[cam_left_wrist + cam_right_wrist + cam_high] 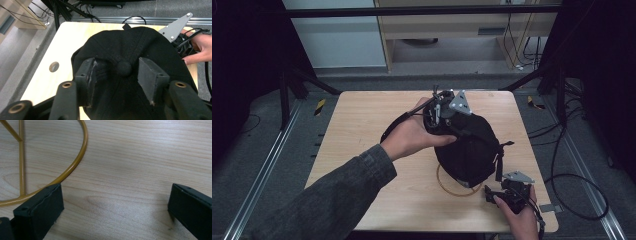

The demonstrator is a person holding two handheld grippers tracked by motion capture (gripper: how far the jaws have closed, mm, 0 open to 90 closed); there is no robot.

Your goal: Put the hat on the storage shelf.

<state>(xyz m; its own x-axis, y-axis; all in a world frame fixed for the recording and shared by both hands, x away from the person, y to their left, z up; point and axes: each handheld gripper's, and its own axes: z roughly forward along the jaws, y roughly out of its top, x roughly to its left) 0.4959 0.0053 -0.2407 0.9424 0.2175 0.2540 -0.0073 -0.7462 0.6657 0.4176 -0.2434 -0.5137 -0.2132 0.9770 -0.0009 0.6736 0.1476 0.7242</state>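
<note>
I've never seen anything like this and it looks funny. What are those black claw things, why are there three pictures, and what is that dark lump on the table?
Those claws are grabbing tools. A person holds one in each hand and squeezes to pinch things.

One picture is taken from above the wooden table. The other two come from little cameras riding on the tools, looking along their black jaws.

The dark lump is a black cap sitting on a gold wire stand. From above, the left gripper is at the top of the cap. In its own picture the jaws stand either side of the cap's top button, a little apart from it, so nothing is pinched.

The right gripper waits near the table's front edge. Its jaws are wide open over bare wood, next to the stand's ring.
</note>
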